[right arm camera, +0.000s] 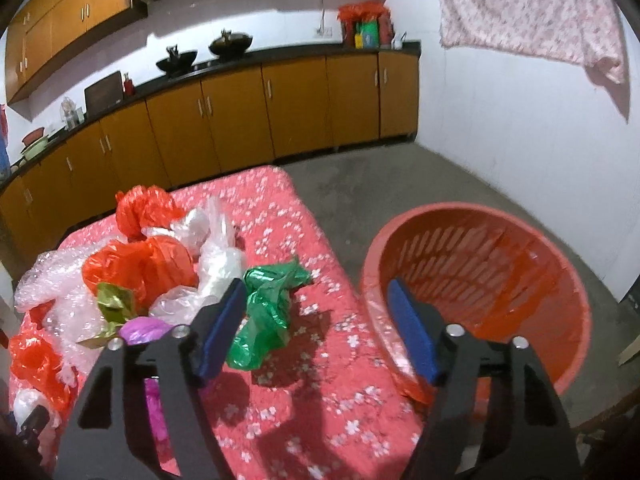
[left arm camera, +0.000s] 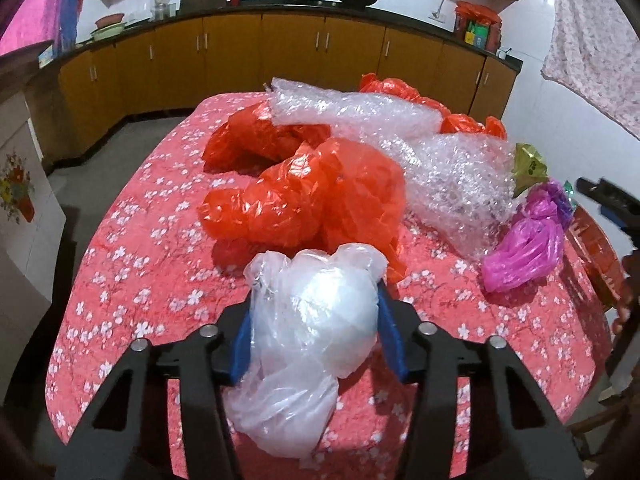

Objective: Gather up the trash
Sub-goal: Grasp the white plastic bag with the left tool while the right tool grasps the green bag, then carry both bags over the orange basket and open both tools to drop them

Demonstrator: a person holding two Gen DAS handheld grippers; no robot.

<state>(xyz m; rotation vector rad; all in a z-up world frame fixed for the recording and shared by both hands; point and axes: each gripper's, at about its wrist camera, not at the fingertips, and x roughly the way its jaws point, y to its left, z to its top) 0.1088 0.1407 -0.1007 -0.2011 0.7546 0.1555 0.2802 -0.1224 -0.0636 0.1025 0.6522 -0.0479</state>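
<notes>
The left gripper point(left arm camera: 316, 320) pinches a clear plastic bag point(left arm camera: 308, 344) above the floral tablecloth point(left arm camera: 132, 264); carry it high over the pile to the red laundry basket point(right arm camera: 560, 280) beside the table before releasing. The right gripper point(right arm camera: 320, 328) hangs spread, empty, near the green bag point(right arm camera: 268, 312)

black angular linkage arms on both grippers, left point(left arm camera: 316, 320) and right point(right arm camera: 320, 320), with cut-out slots. round silver pivot screws near the top of each arm. flat blue pads point(right arm camera: 412, 330) lining the inner finger faces.
</notes>
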